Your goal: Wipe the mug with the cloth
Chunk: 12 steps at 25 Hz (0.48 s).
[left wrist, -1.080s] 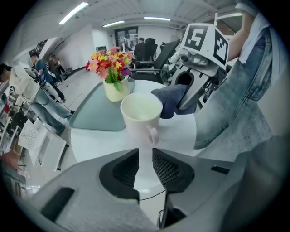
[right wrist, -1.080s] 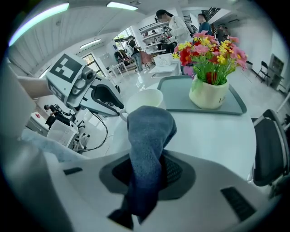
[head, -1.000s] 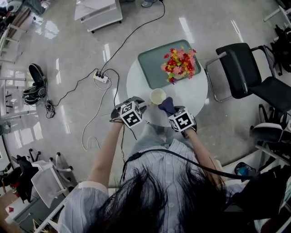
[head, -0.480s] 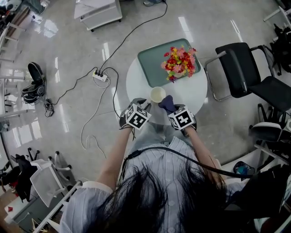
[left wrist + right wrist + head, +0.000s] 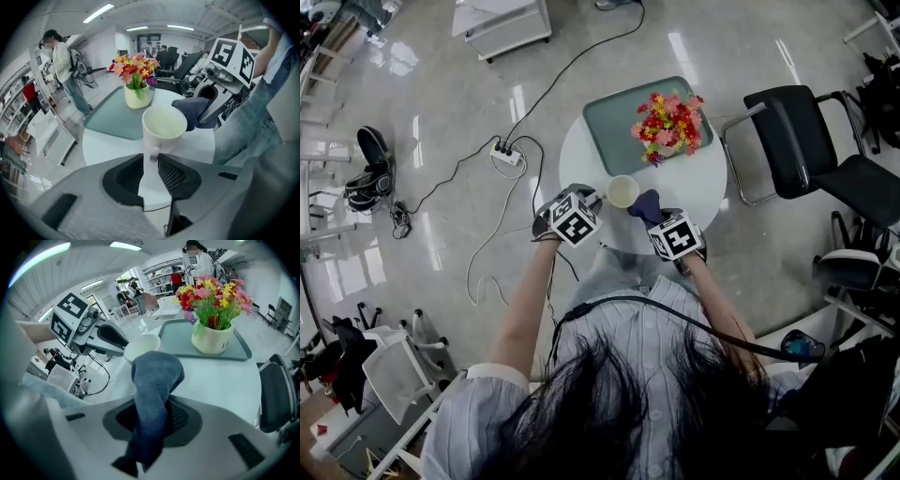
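Pinching the handle of the cream mug (image 5: pixel 164 125) with the left gripper (image 5: pixel 151 161), closed almost fully on that thin white loop. Keeping the mug upright, rim up, over the near left part of the round white table (image 5: pixel 698 183); base hidden behind the gripper, so cannot tell whether resting or lifted. Clamping the dark blue cloth (image 5: pixel 154 376) in the right gripper (image 5: pixel 152 414), shut tight on its middle, with a rounded fold bulging up past the tips and a loose tail hanging back toward the camera. Holding that fold just right of the mug, close to its side; cannot tell whether touching. Facing each other across the mug, marker cubes plain in both gripper views. Sharing the table with a grey-green tray (image 5: pixel 619 127) on the far side, well apart from the mug, carrying a pale pot (image 5: pixel 213 342) of red, pink and yellow flowers (image 5: pixel 670 120) at its right end. Flanked on the right by a black chair (image 5: pixel 797 141) and on the left, down on the glossy floor, by a white power strip (image 5: pixel 508 156) with black cables. Farther off in the left gripper view, passing a person (image 5: pixel 61 61) in a light top beside shelving.
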Each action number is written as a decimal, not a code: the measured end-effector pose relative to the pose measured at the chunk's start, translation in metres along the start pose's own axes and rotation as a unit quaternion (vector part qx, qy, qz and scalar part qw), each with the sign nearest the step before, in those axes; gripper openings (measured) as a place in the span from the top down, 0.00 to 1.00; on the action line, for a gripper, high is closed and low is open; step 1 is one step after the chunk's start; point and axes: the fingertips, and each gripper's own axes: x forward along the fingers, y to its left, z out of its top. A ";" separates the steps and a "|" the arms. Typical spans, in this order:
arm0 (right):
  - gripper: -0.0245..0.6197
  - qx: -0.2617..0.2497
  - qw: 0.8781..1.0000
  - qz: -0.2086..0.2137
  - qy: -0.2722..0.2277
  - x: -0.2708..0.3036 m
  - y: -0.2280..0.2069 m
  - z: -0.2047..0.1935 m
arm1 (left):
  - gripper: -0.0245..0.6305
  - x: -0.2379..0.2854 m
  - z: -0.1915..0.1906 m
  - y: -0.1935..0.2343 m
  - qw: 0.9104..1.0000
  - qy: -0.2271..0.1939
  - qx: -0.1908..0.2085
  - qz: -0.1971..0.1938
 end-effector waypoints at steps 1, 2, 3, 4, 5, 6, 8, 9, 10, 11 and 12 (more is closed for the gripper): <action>0.80 -0.001 1.000 0.000 0.000 -0.001 -0.001 0.001 | 0.80 0.000 0.001 0.004 1.000 0.006 0.018 0.003; 0.80 -0.001 1.000 -0.001 0.000 -0.001 -0.001 0.001 | 0.80 0.000 0.002 0.007 0.999 0.013 0.039 0.005; 0.80 -0.001 1.000 -0.001 0.000 -0.001 0.000 0.002 | 0.80 0.001 0.002 0.009 0.998 0.021 0.061 0.006; 0.80 -0.002 1.000 -0.001 0.000 -0.001 0.000 0.002 | 0.80 0.001 0.003 0.011 0.996 0.029 0.085 0.010; 0.80 -0.002 1.000 -0.001 0.000 -0.002 0.000 0.002 | 0.80 0.002 0.004 0.013 0.993 0.037 0.109 0.016; 0.80 -0.003 1.000 -0.001 0.000 -0.002 -0.001 0.002 | 0.80 0.003 0.005 0.015 0.990 0.044 0.133 0.025; 0.80 -0.002 1.000 -0.001 0.000 -0.003 -0.003 0.002 | 0.80 0.005 0.009 0.016 0.983 0.049 0.172 0.042; 0.80 -0.002 1.000 -0.001 0.000 -0.004 -0.004 0.002 | 0.80 0.004 0.011 0.014 0.981 0.044 0.182 0.045; 0.80 -0.001 1.000 0.000 0.000 -0.004 -0.004 0.003 | 0.80 0.002 0.014 0.010 0.981 0.036 0.183 0.042; 0.80 0.000 1.000 0.000 -0.001 -0.004 -0.004 0.003 | 0.80 -0.002 0.016 0.005 0.983 0.026 0.177 0.035; 0.80 0.001 1.000 0.000 -0.001 -0.005 -0.005 0.002 | 0.80 -0.006 0.018 0.000 0.986 0.018 0.166 0.027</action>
